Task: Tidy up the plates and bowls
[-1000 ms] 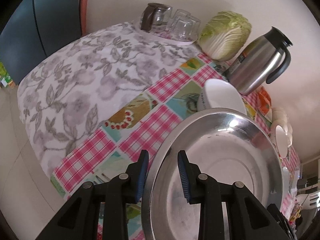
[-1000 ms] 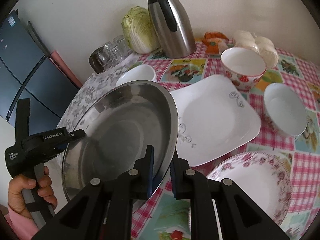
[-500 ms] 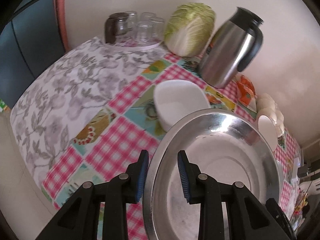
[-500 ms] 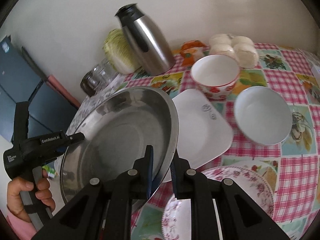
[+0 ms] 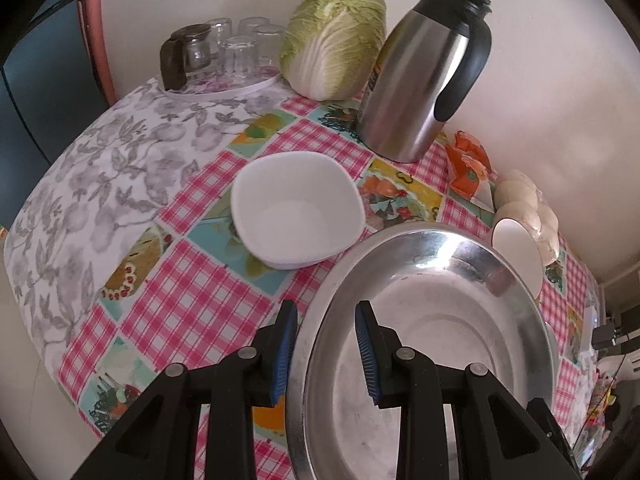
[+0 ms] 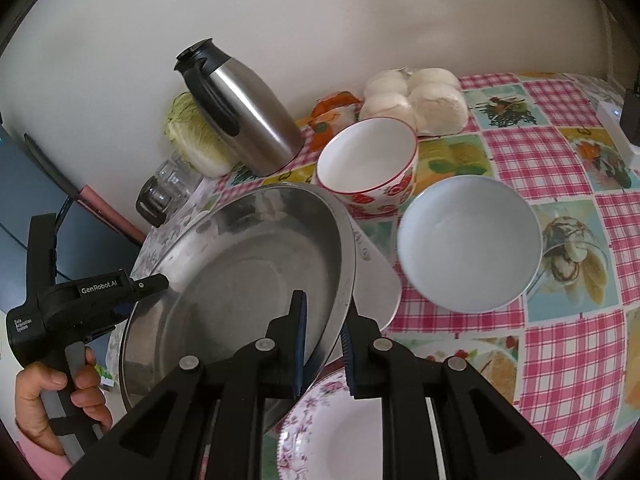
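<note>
A large steel plate (image 6: 248, 280) is held in the air, tilted, over the table; it also shows in the left wrist view (image 5: 432, 344). My right gripper (image 6: 324, 344) is shut on its near rim. My left gripper (image 5: 326, 350) straddles the opposite rim with jaws a little apart; it also shows in the right wrist view (image 6: 156, 282). Below lie a white square plate (image 6: 376, 280), mostly hidden, and a floral plate (image 6: 340, 436). A white square bowl (image 5: 298, 210), a red-flowered bowl (image 6: 368, 164) and a pale blue bowl (image 6: 468, 244) stand on the table.
A steel thermos jug (image 5: 424, 76), a cabbage (image 5: 332, 40) and a tray of glasses (image 5: 224, 56) stand by the wall. Steamed buns (image 6: 416, 100) and an orange packet (image 6: 332, 114) lie at the back. The tablecloth (image 6: 560, 280) is pink checked.
Both grippers have carried the steel plate to the right, over the white square plate. The white square bowl is now uncovered to its left.
</note>
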